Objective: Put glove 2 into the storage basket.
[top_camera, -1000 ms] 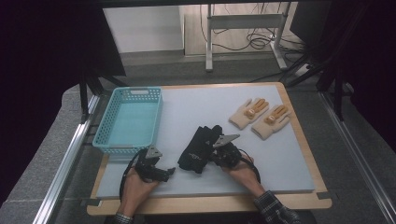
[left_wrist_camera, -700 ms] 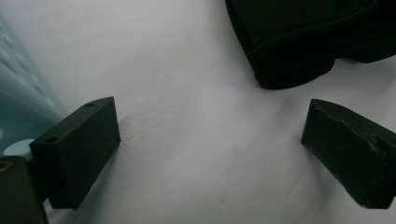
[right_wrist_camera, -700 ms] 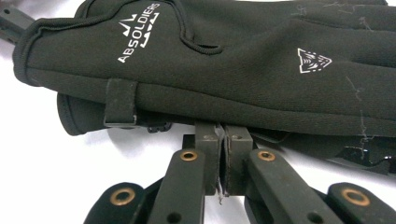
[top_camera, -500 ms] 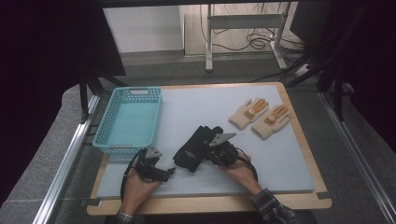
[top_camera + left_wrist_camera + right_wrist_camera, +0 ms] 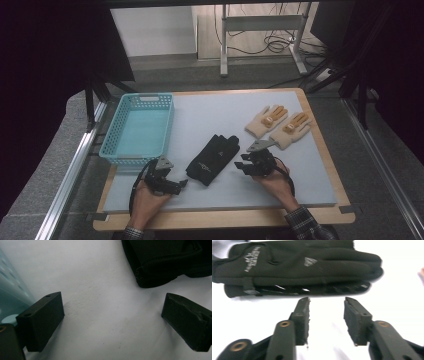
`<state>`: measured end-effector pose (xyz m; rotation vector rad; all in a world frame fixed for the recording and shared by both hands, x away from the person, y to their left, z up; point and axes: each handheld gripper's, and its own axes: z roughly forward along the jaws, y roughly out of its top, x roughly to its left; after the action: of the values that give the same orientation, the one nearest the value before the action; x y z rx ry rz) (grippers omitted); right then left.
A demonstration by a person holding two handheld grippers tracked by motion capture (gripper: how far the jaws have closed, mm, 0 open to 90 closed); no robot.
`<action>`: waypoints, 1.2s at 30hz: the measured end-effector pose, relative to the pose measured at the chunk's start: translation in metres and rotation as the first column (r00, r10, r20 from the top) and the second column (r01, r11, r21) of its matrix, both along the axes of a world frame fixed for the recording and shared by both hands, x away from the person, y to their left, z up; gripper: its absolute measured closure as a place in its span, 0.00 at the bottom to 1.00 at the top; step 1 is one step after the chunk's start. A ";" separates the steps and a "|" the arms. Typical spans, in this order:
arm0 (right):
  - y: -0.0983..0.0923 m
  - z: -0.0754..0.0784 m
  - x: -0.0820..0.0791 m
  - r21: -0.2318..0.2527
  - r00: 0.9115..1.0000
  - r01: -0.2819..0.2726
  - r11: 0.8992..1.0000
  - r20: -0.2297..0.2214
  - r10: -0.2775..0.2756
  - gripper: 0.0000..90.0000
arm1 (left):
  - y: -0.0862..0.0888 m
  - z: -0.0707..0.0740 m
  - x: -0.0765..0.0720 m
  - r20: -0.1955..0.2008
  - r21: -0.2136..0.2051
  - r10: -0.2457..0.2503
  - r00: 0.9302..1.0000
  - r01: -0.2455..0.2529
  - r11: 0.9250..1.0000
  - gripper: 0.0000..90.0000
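while the black gloves (image 5: 212, 159) lie as a flat stacked pair on the pale mat (image 5: 210, 107), between the two hands, their long axis runs slanted in the high view, with the cuff end low toward the left hand and the finger end up toward the right. seen from the right gripper view, this same pair (image 5: 297, 267) stretches across the picture just ahead of the jaw tips, so the right gripper (image 5: 251, 166) faces the long side of it and not an end. its jaws have just been opening and stand now half apart, with nothing between them and only bare mat under; the gloves are near but not touched. the left gripper (image 5: 172, 186) is spread wide and also empty, and in the left gripper view a dark edge of the gloves (image 5: 165, 262) sits ahead and toward its right jaw, apart from it. both hands seem about equally near, though the right view is a little blurred. farther out, the blue basket (image 5: 139, 129) stands left of the gloves, near the left hand, and the tan gloves (image 5: 278, 124) lie beyond the right gripper.
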<state>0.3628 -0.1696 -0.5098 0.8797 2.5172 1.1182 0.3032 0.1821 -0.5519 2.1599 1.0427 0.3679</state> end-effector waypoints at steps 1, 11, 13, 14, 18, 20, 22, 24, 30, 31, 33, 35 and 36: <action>-0.005 0.000 0.000 0.000 1.000 0.012 1.000 0.002 -0.012 0.56 | 0.000 0.000 0.000 -0.001 -0.001 0.002 1.000 -0.002 1.000 0.05; -0.048 -0.002 -0.004 -0.032 0.989 0.140 0.990 0.046 -0.138 0.28 | 0.000 0.000 0.000 0.001 0.000 0.000 1.000 0.000 1.000 0.05; -0.051 -0.002 -0.005 -0.029 0.988 0.147 0.989 0.045 -0.146 0.26 | 0.000 0.000 0.000 0.001 0.000 0.000 1.000 0.000 1.000 0.05; -0.056 -0.004 -0.005 -0.028 0.988 0.153 0.988 0.041 -0.152 0.24 | 0.000 0.000 0.000 0.001 0.000 0.000 1.000 0.000 1.000 0.05; -0.069 -0.012 -0.007 -0.037 0.984 0.177 0.983 0.034 -0.176 0.16 | 0.000 0.000 0.000 0.000 -0.002 0.002 1.000 -0.002 1.000 0.05; -0.075 -0.019 -0.008 -0.061 0.982 0.189 0.980 0.027 -0.188 0.11 | 0.000 0.000 0.000 0.000 -0.002 0.002 1.000 -0.002 1.000 0.05; -0.077 -0.021 -0.007 -0.069 0.981 0.196 0.978 0.024 -0.195 0.11 | 0.000 0.000 0.000 0.000 -0.002 0.002 1.000 -0.002 1.000 0.05; -0.079 -0.022 -0.008 -0.059 0.979 0.202 0.978 0.024 -0.201 0.09 | 0.000 0.000 0.000 0.000 -0.001 0.001 1.000 -0.001 1.000 0.05; -0.077 -0.023 -0.008 -0.073 0.977 0.214 0.974 0.033 -0.213 0.07 | 0.000 0.000 0.000 0.000 -0.002 0.002 1.000 -0.002 1.000 0.05; -0.077 -0.023 -0.008 -0.072 0.976 0.215 0.974 0.033 -0.213 0.07 | 0.000 0.000 0.000 -0.001 -0.002 0.002 1.000 -0.002 1.000 0.05; -0.077 -0.023 -0.008 -0.072 0.976 0.215 0.974 0.033 -0.213 0.07 | 0.000 0.000 0.000 -0.001 -0.002 0.002 1.000 -0.002 1.000 0.05; -0.077 -0.023 -0.008 -0.071 0.977 0.215 0.974 0.034 -0.213 0.07 | 0.000 0.000 0.000 -0.002 -0.002 0.002 1.000 -0.002 1.000 0.05; -0.077 -0.023 -0.008 -0.071 0.976 0.215 0.974 0.034 -0.213 0.08 | 0.000 0.000 0.000 -0.002 -0.003 0.002 1.000 -0.002 1.000 0.05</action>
<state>0.3545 -0.2469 -0.5329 1.0787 2.3588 0.9555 0.3032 0.1822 -0.5520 2.1576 1.0456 0.3646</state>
